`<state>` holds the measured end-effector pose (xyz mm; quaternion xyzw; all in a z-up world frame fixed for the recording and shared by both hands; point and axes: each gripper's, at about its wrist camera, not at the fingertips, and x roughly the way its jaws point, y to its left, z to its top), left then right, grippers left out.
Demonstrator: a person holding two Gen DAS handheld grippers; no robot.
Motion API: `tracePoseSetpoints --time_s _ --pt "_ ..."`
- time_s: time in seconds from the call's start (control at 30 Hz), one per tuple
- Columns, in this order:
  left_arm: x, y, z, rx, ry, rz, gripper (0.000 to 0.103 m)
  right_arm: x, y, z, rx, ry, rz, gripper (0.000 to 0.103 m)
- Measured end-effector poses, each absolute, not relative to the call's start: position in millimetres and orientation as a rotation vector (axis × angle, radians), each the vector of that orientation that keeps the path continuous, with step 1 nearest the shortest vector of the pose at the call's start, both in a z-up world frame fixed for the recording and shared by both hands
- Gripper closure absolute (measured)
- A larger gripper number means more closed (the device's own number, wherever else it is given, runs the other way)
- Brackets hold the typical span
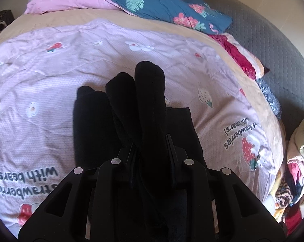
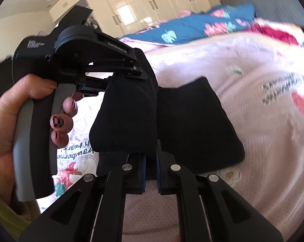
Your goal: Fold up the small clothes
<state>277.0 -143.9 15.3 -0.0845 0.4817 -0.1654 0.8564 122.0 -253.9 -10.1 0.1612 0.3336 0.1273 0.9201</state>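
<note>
While both pairs of jaws stood nearly closed, each pinched a fold of the same black garment (image 1: 143, 109) above a bed. The left gripper (image 1: 149, 147) clamped a thick, bunched layer of the dark cloth, which rose ahead of its fingers in rolled humps; the right gripper (image 2: 150, 159) nipped a thinner edge of it, its blue pads almost meeting. Seen from the right wrist, the person's left hand (image 2: 20, 119) squeezed the handle of the left tool, which bit the cloth from above. Part of the garment hung from the jaws, while a flat part lay on the pink strawberry quilt (image 1: 51, 64) spread over the bed.

Doing this fold well appeared to call for keeping the two pinched corners level and taut, carrying them across together so the raised flap landed square on the flat part, edges matched, before either grip let go. Uneven travel looked likely to twist the thick cloth.

Farther out lay a blue floral cover (image 1: 162, 10), a pink pillow (image 1: 71, 2) and, at the bed's edge, a heap of other clothes (image 1: 293, 171).
</note>
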Motion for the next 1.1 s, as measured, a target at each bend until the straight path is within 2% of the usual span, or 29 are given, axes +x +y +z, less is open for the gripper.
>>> tracePoseSetpoints --time_s 0.27,0.4,0.47,0.53,0.63,0.67,0.77,0.83,0.93,1.0,1.1 --pt "291.0 -183.8 0.2 -0.143 1.052 -0.373 0.086 128.8 -286.2 -24.2 0.510 0.741 0.264 0.096" --pt "300.0 -198.5 -15.7 -0.139 1.084 -0.376 0.081 134.9 -300.6 -36.0 0.591 0.776 0.255 0.095" --pt "302.8 -204.0 -21.5 -0.141 1.092 -0.384 0.069 137.9 -309.8 -45.8 0.652 0.804 0.252 0.094" --pt "305.3 -208.9 -25.1 -0.158 1.104 -0.405 0.062 141.5 -318.2 -55.9 0.724 0.837 0.253 0.093" --pt "304.3 -211.2 -24.6 -0.196 1.100 -0.454 0.043 143.2 -326.6 -66.6 0.797 0.872 0.258 0.090" --pt "302.0 -210.1 -22.4 -0.205 1.092 -0.468 0.041 143.2 -328.6 -68.3 0.821 0.880 0.267 0.088" --pt "292.5 -196.5 -10.0 -0.220 1.046 -0.480 0.040 143.0 -330.9 -65.8 0.829 0.884 0.300 0.079" --pt "283.1 -177.4 0.0 -0.222 1.000 -0.464 0.039 142.9 -332.6 -61.0 0.835 0.878 0.335 0.059" --pt "269.3 -144.8 3.2 -0.182 0.956 -0.374 0.036 144.8 -336.9 -45.6 0.824 0.842 0.365 0.040" --pt "262.6 -124.6 -3.6 -0.162 0.951 -0.321 0.036 150.4 -341.7 -35.2 0.797 0.816 0.355 0.033" --pt "252.6 -102.3 -18.4 -0.146 0.963 -0.260 0.036 177.1 -353.9 -24.9 0.776 0.828 0.346 0.031"
